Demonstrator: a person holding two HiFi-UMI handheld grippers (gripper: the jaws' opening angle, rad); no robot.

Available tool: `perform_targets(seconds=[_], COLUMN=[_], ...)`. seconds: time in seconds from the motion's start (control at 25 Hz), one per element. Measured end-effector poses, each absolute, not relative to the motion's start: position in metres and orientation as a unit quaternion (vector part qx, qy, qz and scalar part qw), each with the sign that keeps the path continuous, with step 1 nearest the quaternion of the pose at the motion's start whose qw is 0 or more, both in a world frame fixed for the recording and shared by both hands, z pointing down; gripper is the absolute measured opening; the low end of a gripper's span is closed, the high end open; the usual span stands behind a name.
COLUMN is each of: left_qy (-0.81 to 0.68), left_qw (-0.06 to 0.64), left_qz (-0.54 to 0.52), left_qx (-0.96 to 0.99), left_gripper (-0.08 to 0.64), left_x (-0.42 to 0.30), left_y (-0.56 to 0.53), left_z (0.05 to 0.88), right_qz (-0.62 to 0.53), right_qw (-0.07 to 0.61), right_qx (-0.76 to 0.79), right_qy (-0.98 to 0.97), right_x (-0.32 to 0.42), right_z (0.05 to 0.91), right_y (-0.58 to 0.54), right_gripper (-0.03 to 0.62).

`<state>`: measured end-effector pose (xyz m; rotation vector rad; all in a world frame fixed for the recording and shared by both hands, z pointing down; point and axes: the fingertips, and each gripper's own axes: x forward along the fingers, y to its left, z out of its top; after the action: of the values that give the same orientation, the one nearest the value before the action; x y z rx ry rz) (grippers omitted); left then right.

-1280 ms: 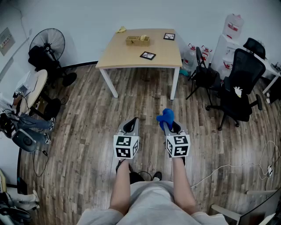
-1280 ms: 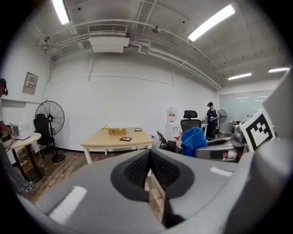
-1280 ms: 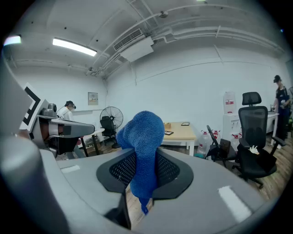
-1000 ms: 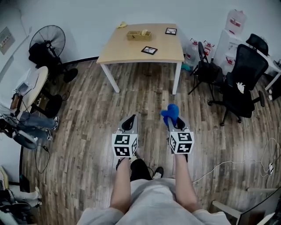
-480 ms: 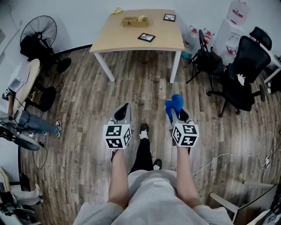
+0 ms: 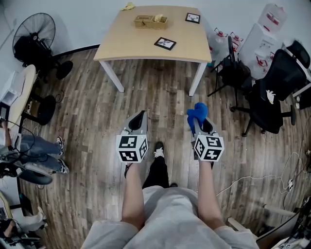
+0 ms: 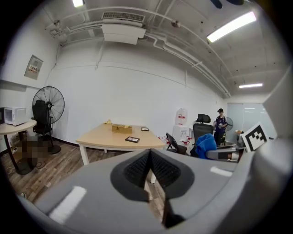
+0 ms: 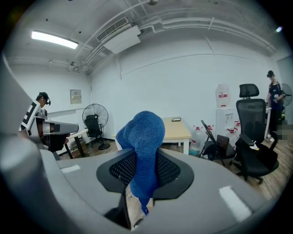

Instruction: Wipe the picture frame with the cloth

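The right gripper (image 6: 199, 125) clenches the cloth (image 6: 196, 113), soft and limp, bunched above its jaws. The left gripper (image 6: 138, 118) is closed on nothing. The frame (image 6: 165, 43) lies near the table's (image 6: 121, 48) front edge, well away. It is probably light and slidy, so steady it by an edge.

One table (image 6: 141, 47) carries two picture frames, a near frame (image 6: 165, 43) and a far frame (image 6: 192, 18), plus one wooden box (image 6: 151, 21) and one small yellow item (image 6: 128, 6). There is one blue cloth (image 6: 197, 113). Two grippers show, the left gripper (image 6: 139, 115) and the right gripper (image 6: 200, 124). One standing fan (image 6: 34, 34) is by the wall. Black chairs number at least two, a folding chair (image 6: 233, 68) and an office chair (image 6: 272, 97). The water jugs at the right are too crowded to count.
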<state>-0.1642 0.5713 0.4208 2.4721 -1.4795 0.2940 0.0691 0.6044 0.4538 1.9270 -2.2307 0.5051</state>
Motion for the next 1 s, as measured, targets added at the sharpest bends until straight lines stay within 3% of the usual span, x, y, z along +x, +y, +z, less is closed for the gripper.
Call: perform_targets(seconds=[0.48,1.0], left_qy=[-0.497,-0.479], left_qw=[0.157,0.143], left_qz=[0.084,0.096], left_qx=[0.850,0.861], left_gripper=[0.051,0.052], left_x=[-0.189,-0.197], left_y=[0.379,0.283], left_z=[0.414,0.408], right_qz=[0.162,0.152], right_qw=[0.111,0.105], right_qx=[0.649,0.669], right_qy=[-0.735,-0.720], right_x=[0.042,0.051], right_z=[0.440,0.431], right_y=[0.432,0.340], right_gripper=[0.095,0.095])
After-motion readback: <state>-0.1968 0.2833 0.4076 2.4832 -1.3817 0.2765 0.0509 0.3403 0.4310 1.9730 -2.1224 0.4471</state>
